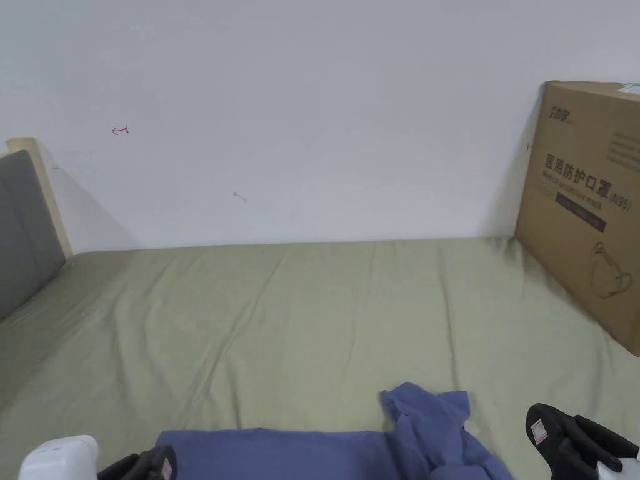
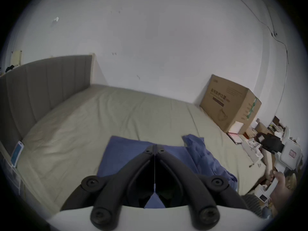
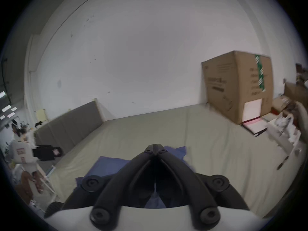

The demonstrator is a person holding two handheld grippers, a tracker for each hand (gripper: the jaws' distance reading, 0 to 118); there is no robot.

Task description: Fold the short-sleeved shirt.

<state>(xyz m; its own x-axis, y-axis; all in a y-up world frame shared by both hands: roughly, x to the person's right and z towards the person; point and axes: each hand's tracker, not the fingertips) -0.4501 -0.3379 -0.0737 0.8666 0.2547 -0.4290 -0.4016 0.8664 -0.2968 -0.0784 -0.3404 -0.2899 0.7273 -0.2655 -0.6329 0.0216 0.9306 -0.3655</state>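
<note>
In the head view, the blue shirt (image 1: pixel 350 447) lies on the green bed sheet (image 1: pixel 300 312) at the near edge of the bed, well apart from the cardboard box (image 1: pixel 587 206) that stands against the wall on the far right. The part of the shirt away from the box lies flat and smooth; the part toward the box is bunched, with a sleeve sticking up. The left gripper (image 1: pixel 140 465) pokes in low at the flat end of the shirt, on the side away from the box. The right gripper (image 1: pixel 565 437) sits low on the box side, apart from the bunched cloth; I cannot tell here how its jaws stand.

In the left gripper view, the left gripper (image 2: pixel 155 145) points out over the flat part of the shirt (image 2: pixel 133 149), jaws pressed together at the tips with nothing between them. A hand (image 2: pixel 281 179) holding the other gripper shows below the box (image 2: pixel 231 104).

In the right gripper view, the right gripper (image 3: pixel 155 145) is aimed level across the bed toward the wall, left of the box (image 3: pixel 236 88). Its jaws meet at the tips, gripping nothing. The shirt (image 3: pixel 110 166) lies below them.
</note>
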